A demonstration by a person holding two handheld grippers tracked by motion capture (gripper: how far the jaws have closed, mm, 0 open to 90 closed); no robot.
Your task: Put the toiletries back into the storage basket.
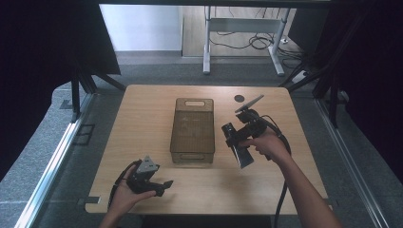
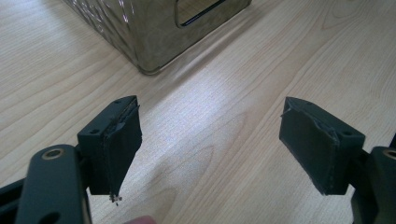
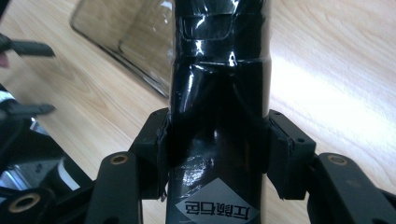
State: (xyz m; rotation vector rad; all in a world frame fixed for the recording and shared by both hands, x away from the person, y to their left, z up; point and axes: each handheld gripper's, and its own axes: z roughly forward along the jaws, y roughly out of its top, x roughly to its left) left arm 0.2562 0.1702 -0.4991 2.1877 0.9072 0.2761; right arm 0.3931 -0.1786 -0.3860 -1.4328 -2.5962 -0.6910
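- Grey carpet floor, dark curtains both sides, metal desk frame with cables at the back; light wood worktop (image 1: 142,123) in the middle.
- Task item: black glossy pack (image 1: 242,154) with a shiny wrapped surface, tape-like creases, and a grey diamond label with characters near the bottom of the right gripper view (image 3: 219,116).
- Location: held clear above the worktop, right of centre, just beside the right side of the bin. In the high view its lower end points toward the near edge.
- Right gripper (image 1: 236,137): jaws clamped on the pack, one pad on each side. The right gripper view shows both pads pressed against it.
- Left gripper (image 1: 164,186): near the near-left corner of the worktop, held in the person's left hand (image 1: 124,195). Jaws spread wide, nothing between them, bare wood in the gap in the left gripper view.
- Bin (image 1: 192,130): smoky translucent, rectangular, with handle slots at both ends. Sits mid-worktop, long axis running front to back.
- Small dark disc (image 1: 239,98) on the worktop near the far edge, right of the bin.
- High view alone gives the layout: both hands, bin position, and the grey plate on top of each gripper.
- Right gripper view adds the label and wrap detail, which the high view is too small to resolve.
- Left gripper view shows a near corner of the bin (image 2: 149,28) close up, patterned wall and one handle slot, plus frayed pad edges on its own jaws.
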